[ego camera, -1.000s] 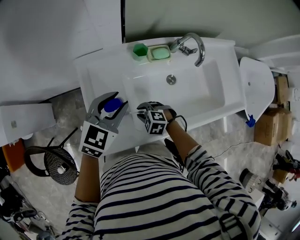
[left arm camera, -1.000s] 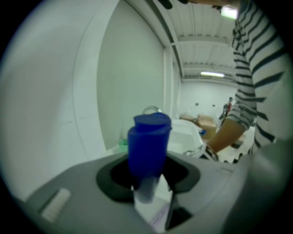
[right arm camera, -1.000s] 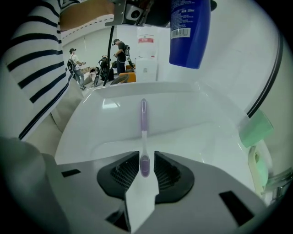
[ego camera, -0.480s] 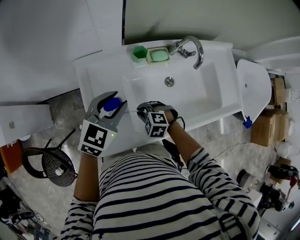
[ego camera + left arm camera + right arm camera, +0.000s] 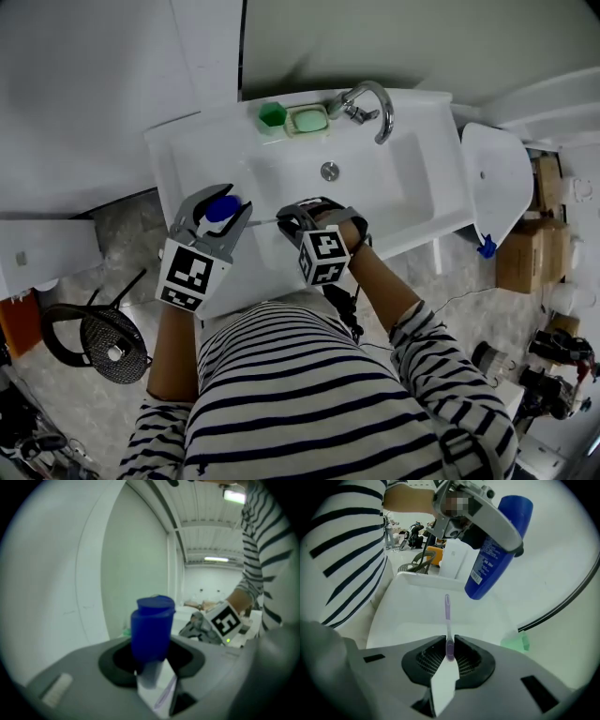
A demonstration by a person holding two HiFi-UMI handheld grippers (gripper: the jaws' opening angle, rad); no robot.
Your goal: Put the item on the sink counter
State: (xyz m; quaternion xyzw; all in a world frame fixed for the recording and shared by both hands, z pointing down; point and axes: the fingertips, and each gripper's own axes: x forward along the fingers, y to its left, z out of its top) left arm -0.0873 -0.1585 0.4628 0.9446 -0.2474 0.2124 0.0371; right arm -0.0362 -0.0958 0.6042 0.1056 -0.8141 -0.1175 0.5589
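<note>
Over the front rim of the glossy white table (image 5: 173, 155), the left gripper (image 5: 218, 199) held one blue bottle (image 5: 223, 208). The bottle was a smooth plastic cylinder with a capped top and a printed label, and the fingers were clamped fairly wide around its body. Just beside it, above the near edge of the basin (image 5: 375, 187), the right gripper (image 5: 284, 220) had just been closing its fingers. They stood narrow, pinching one lilac stick (image 5: 447, 618), thin, straight and translucent, that jutted out toward the bottle. Neither held thing rested on the table. At the back rim sat one small green cup (image 5: 273, 114), one pale soap dish (image 5: 307, 120) with a green bar, and one curved chrome tap (image 5: 367, 98). One round metal drain (image 5: 329, 171) marked the basin floor.
</note>
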